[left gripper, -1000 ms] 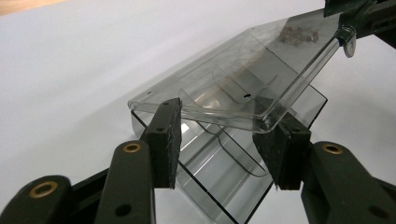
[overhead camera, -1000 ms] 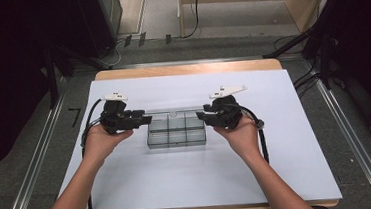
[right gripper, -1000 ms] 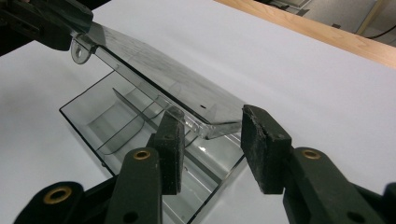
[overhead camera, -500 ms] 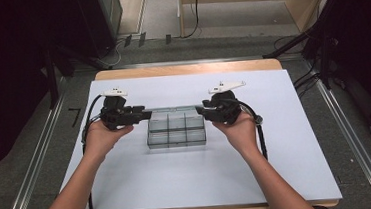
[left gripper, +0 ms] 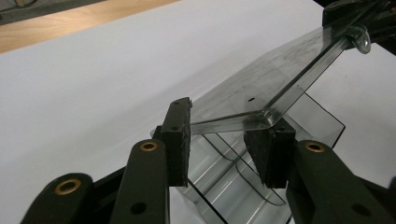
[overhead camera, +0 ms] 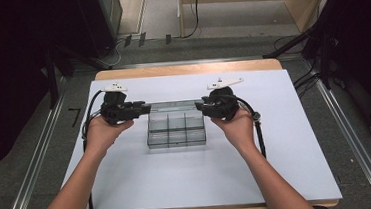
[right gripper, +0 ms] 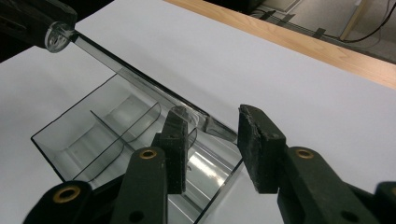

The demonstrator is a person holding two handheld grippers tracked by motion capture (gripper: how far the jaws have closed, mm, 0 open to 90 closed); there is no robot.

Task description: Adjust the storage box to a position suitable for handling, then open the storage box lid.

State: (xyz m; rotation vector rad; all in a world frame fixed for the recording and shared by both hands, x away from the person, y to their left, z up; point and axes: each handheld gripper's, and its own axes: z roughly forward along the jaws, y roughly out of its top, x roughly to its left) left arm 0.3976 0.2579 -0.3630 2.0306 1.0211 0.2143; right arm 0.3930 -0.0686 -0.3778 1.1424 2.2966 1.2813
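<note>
Both hands have barely shifted, but the left gripper [left gripper: 224, 149] has just closed on the lid [left gripper: 275, 79] of the clear box [overhead camera: 175, 130] mid-table, the right gripper [right gripper: 212, 140] still slack around its corner, so closing remains.

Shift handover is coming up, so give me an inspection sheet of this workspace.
Surface: white sheet over a wooden table.
Job's things: clear compartment box, its lid raised.
Clutter: nothing seen.
Grippers: left gripper shut on one lid corner; right gripper open, its jaws have just been closing, the other lid corner between them.
Cables: left cable and right cable trail toward the person.
Surroundings: metal rails, floor cables.
</note>
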